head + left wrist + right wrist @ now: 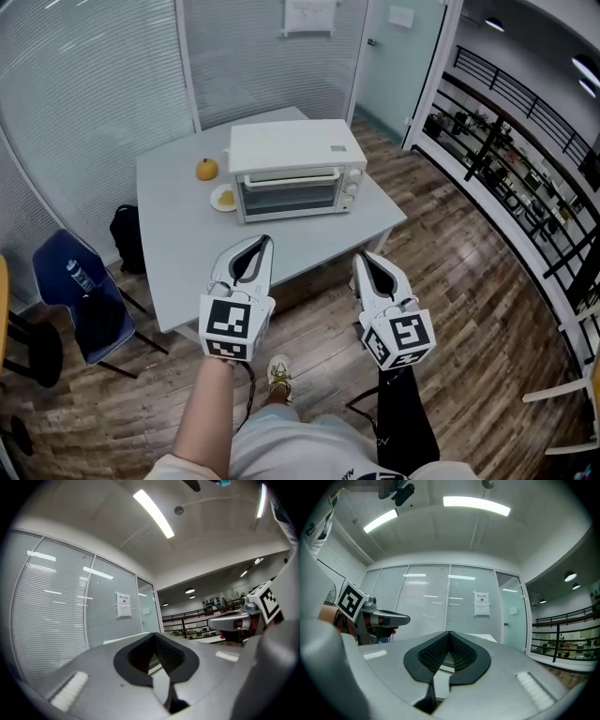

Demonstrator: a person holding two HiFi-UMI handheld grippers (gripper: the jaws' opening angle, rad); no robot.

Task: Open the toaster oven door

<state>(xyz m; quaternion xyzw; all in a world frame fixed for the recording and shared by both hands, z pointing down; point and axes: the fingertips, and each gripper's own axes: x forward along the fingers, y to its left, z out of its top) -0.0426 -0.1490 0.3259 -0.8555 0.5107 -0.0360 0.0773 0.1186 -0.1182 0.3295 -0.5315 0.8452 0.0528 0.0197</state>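
Observation:
A white toaster oven [292, 167] stands on the grey table [178, 234], its glass door shut with the handle along the top edge. Both grippers hover side by side in front of the table's near edge, well short of the oven. My left gripper [262, 242] is shut, jaw tips meeting, with nothing held; in its own view the left gripper [153, 634] points up at the glass wall. My right gripper [362, 257] is likewise shut and empty, and in its own view the right gripper [449, 633] also looks at the glass partition. The jaws hide most of the oven in both gripper views.
An orange [206, 170] and a small plate [223, 198] sit left of the oven. A blue chair [82, 298] and a black backpack [126, 236] are left of the table. A black railing [525, 141] runs along the right. The person's shoe [279, 375] is on the wooden floor below.

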